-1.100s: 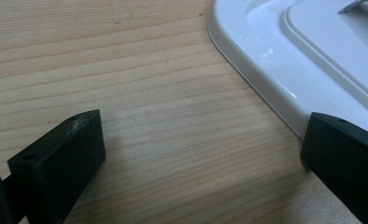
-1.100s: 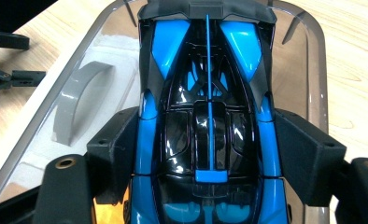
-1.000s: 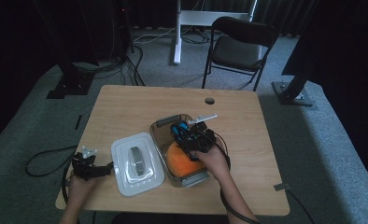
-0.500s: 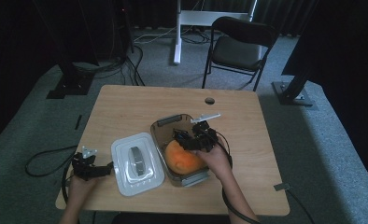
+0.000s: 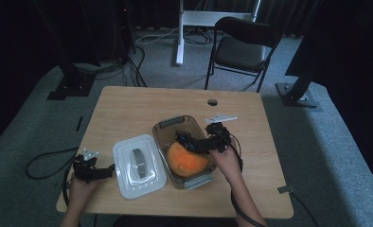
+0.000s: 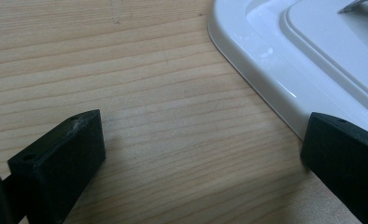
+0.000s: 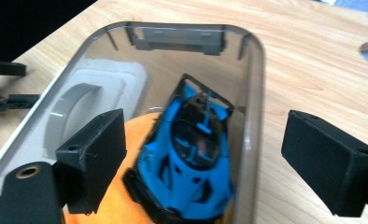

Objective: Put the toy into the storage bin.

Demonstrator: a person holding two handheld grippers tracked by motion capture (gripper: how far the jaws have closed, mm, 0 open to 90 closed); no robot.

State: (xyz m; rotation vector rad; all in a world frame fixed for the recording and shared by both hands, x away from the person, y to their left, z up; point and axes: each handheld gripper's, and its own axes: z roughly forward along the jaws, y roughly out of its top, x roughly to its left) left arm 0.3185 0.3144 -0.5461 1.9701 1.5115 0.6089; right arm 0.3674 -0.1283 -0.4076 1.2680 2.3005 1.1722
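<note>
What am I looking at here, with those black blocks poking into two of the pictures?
No robot: a person holds a clamping tool in each hand. One camera looks down from above; one rides on each tool, so the black blocks are its jaws. On the wooden table stand a clear container and its white lid. Inside are an orange thing and a blue toy car. The right tool, above the car, has just been opening, gripping nothing. The left tool is open beside the lid.
</note>
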